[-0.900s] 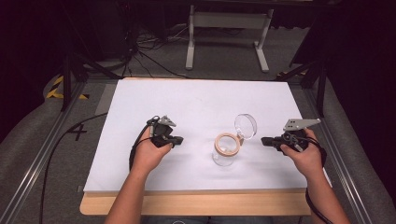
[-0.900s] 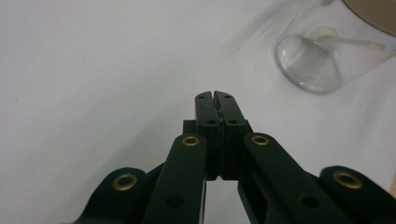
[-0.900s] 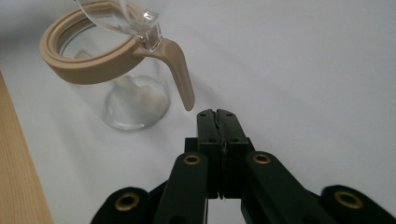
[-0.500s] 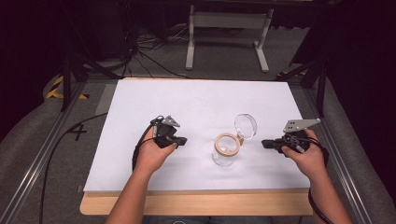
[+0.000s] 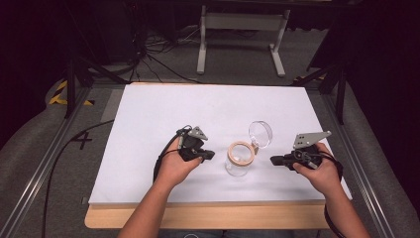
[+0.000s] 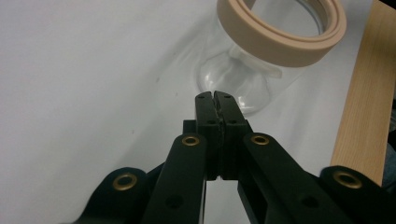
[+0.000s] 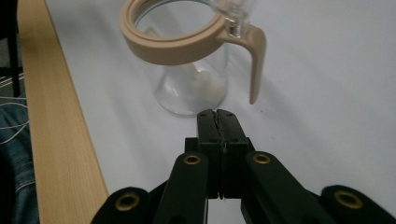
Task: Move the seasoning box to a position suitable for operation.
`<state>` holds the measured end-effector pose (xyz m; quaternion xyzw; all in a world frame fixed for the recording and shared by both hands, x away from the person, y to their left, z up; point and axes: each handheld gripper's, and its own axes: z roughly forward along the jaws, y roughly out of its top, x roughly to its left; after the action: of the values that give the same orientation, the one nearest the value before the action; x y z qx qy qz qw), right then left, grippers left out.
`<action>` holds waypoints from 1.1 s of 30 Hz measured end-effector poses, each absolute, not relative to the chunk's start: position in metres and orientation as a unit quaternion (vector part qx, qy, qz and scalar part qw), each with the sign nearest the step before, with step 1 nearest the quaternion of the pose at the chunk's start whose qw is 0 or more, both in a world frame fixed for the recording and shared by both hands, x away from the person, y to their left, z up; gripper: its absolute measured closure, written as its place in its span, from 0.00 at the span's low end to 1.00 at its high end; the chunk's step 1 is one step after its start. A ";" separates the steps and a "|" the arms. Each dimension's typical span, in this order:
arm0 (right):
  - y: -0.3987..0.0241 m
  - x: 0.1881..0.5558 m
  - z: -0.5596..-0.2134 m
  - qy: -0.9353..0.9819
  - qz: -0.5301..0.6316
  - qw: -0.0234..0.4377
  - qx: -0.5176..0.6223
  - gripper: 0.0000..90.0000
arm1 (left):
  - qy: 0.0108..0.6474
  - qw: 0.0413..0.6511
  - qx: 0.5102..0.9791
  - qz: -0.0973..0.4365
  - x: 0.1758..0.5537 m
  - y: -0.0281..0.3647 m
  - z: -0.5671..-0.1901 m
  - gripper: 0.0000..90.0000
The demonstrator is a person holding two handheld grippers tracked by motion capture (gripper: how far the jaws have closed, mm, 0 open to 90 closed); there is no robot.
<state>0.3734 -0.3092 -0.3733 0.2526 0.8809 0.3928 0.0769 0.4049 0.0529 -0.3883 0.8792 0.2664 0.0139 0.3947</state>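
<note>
My left gripper (image 6: 215,95) has its jaws pressed flat together with nothing between them, and my right gripper (image 7: 217,113) is the same: tips closed, empty. Both point inward at the glass jar (image 5: 238,159), which stands upright on the white table (image 5: 163,114) between my two hands, near the front edge. In the left gripper view the tips sit just short of the jar's base; in the right gripper view they are near it but clearly apart.

As I read it, the step in hand is the approach to the jar, with the lid (image 5: 260,133) swung open on its hinge. To do it well, I would part one pair of jaws before closing the gap, since shut tips can only push the jar along the sheet. Clear glass is slick and round, so I would steady the body low with the left while the right works the tan latch arm (image 7: 255,63) or the lid, and I would move slowly to avoid tipping it.

The jar's long axis runs vertically, mouth up, ringed by a tan collar (image 6: 285,35). The open lid leans away toward the far right of the jar, and the latch arm hangs down on the side facing my right gripper.
</note>
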 end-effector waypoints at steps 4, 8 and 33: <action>-0.296 0.369 -0.378 0.882 0.400 0.073 0.238 1.00 | 0.262 0.392 0.882 0.011 0.405 0.048 -0.390 1.00; -0.288 0.366 -0.381 0.880 0.401 0.086 0.240 1.00 | 0.259 0.394 0.882 0.011 0.406 0.046 -0.392 1.00; -0.277 0.390 -0.411 0.834 0.414 0.169 0.324 1.00 | 0.283 0.390 0.876 0.009 0.401 0.061 -0.397 1.00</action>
<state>0.3896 -0.2772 -0.4115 0.3239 0.8336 0.4144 0.1687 0.4013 0.0612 -0.3966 0.8764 0.2832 0.0091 0.3895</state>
